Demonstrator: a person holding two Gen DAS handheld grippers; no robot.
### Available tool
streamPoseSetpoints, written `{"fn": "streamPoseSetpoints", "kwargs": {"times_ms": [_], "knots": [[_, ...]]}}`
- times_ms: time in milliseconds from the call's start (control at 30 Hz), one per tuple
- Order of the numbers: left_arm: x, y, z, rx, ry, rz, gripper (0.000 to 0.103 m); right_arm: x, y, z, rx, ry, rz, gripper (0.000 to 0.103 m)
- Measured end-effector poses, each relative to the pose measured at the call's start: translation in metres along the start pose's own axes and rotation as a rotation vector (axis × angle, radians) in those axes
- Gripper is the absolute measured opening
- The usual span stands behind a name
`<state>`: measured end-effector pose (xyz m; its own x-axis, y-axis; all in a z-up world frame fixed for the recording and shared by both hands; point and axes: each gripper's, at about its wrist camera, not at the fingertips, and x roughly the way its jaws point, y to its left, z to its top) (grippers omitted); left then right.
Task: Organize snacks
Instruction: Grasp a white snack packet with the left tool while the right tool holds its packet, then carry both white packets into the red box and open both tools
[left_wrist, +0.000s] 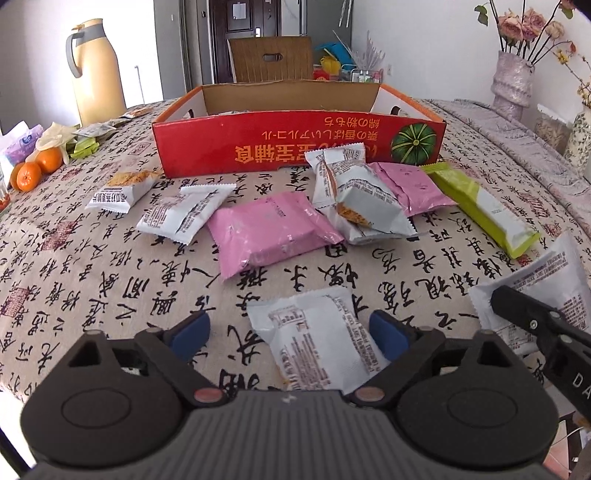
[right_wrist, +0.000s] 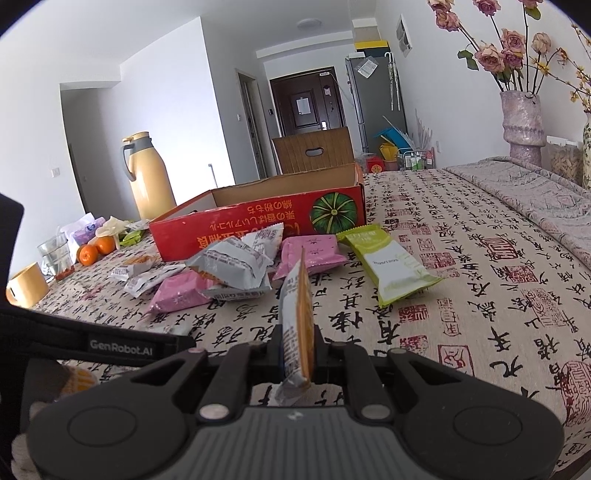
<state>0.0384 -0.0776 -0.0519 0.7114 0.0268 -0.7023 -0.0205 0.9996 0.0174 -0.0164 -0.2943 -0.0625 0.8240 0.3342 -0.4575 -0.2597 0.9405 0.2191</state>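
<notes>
1. Lying flat on the patterned tablecloth (left_wrist: 110, 280), a white snack packet (left_wrist: 314, 339) sits between the blue pads (left_wrist: 386, 334) of the left gripper (left_wrist: 288, 332); its long axis runs away from the camera, leaning a little to the left. The pads stand wide on either side of it, and I cannot tell whether the right one touches its edge.
2. The right gripper (right_wrist: 297, 354) is clamped narrowly on another white packet (right_wrist: 297, 314), held on edge; its long axis points forward along the fingers, toward the box.
3. The red cardboard box (left_wrist: 295, 144) stands open-topped beyond the scattered snacks, its long side facing the grippers. Only bare cardboard shows of its inside; its floor is mostly hidden.
4. Loose in front of the box lie two pink packets (left_wrist: 269, 229), several white ones (left_wrist: 184, 214) and a green one (left_wrist: 484, 214), which points diagonally away from the box.
5. At the far left stand a yellow jug (left_wrist: 96, 74) and oranges (left_wrist: 37, 166).
</notes>
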Motion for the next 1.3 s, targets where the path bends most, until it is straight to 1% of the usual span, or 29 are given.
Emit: {"fn": "streamPoseSetpoints", "kwargs": {"times_ms": [33,100,133,167,200,533,800,1033,1300], "knots": [[-0.001,0.0,0.0,0.003,-0.004,0.001,0.088,0.0,0.001,0.0,-0.001,-0.001,0.0,0.012],[-0.004,-0.001,-0.001,0.009,-0.013,-0.006,0.074,-0.001,0.002,0.0,-0.004,-0.001,0.0,0.012],[-0.005,-0.001,-0.001,0.012,-0.017,-0.01,0.07,-0.001,0.003,0.0,-0.004,-0.002,0.0,0.012],[-0.006,-0.001,-0.002,0.016,-0.021,-0.017,0.061,-0.002,0.003,0.0,-0.006,-0.002,-0.001,0.012],[-0.008,-0.001,-0.002,0.02,-0.025,-0.02,0.059,-0.002,0.003,0.0,-0.007,-0.002,-0.001,0.012],[-0.015,0.006,-0.002,0.021,-0.051,-0.045,0.056,-0.005,0.011,0.0,-0.02,-0.008,-0.015,0.012],[-0.03,0.014,0.002,0.034,-0.12,-0.066,0.056,-0.007,0.019,0.005,-0.036,-0.02,-0.019,0.012],[-0.036,0.027,0.019,0.023,-0.184,-0.07,0.056,-0.001,0.03,0.019,-0.049,-0.044,-0.019,0.012],[-0.039,0.041,0.055,0.006,-0.266,-0.076,0.056,0.017,0.039,0.047,-0.065,-0.08,-0.02,0.012]]}}
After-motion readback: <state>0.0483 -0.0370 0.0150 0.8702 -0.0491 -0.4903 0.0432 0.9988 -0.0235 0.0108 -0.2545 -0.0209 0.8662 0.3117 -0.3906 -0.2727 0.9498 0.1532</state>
